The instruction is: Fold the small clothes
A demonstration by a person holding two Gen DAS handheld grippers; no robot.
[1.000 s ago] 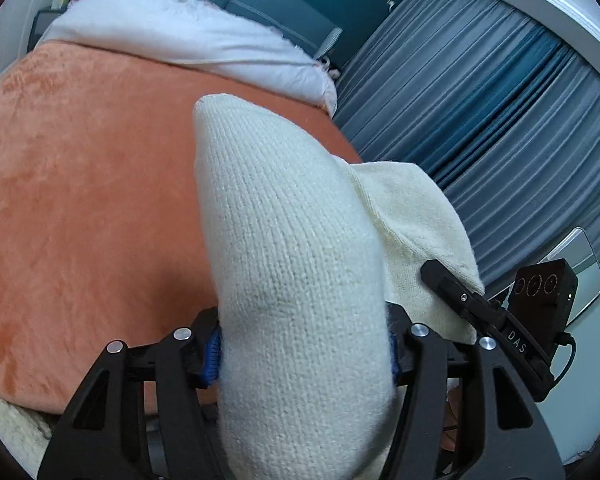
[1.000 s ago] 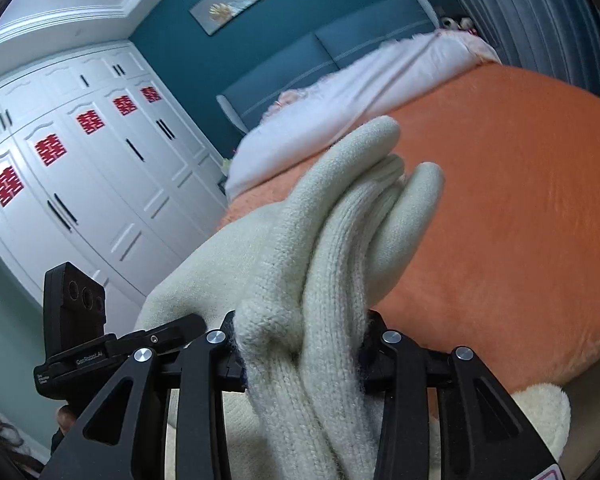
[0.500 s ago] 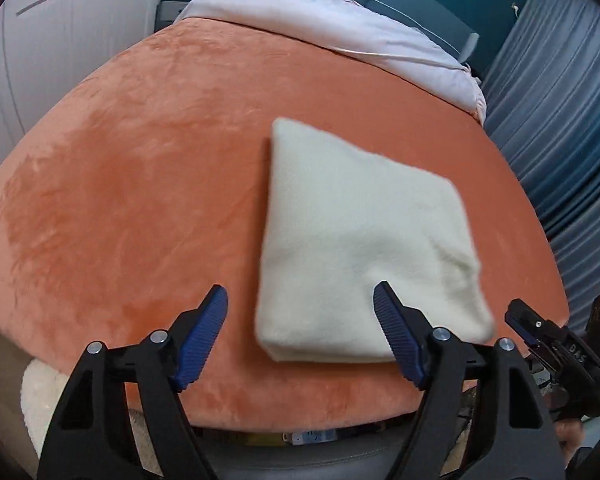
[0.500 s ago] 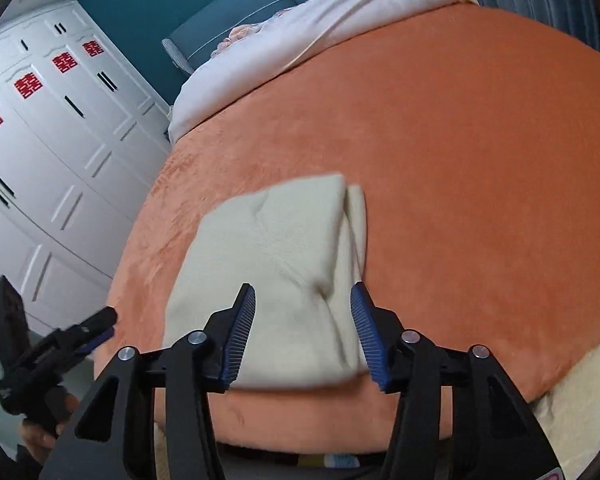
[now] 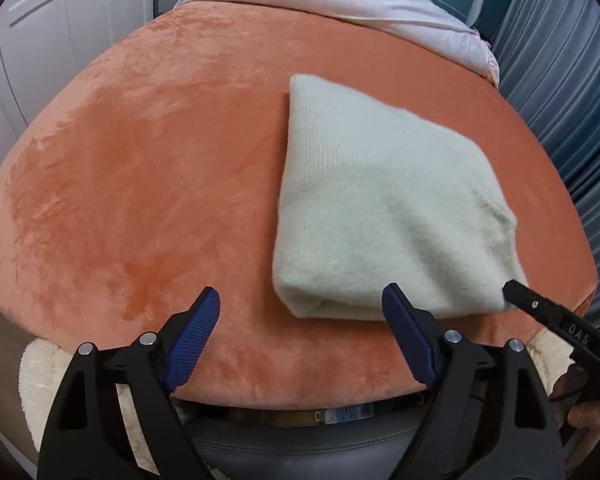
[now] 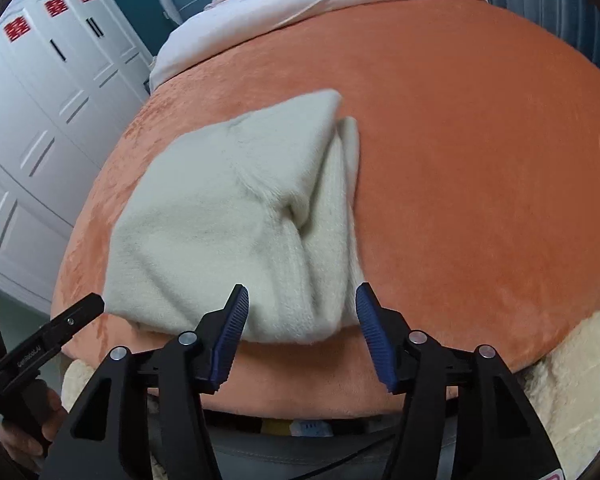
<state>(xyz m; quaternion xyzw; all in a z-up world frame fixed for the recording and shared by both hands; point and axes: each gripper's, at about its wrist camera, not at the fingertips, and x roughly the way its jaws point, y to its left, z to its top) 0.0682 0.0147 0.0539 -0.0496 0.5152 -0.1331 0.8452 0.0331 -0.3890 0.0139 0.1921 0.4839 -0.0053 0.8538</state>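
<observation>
Cream knit [image 5: 384,204] folded flat on orange bed [image 5: 140,168], L claw [image 5: 300,312] wide, R claw [image 6: 300,308] open, both just been opening, nothing gripped.

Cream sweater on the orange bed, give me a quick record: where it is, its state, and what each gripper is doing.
garment: cream sweater, folded
surface: orange blanket, sweater lies flat on it
left gripper: open, jaws just opened wider, nothing between them
right gripper: open, jaws just opened wider, sweater edge ahead, not pinched
</observation>
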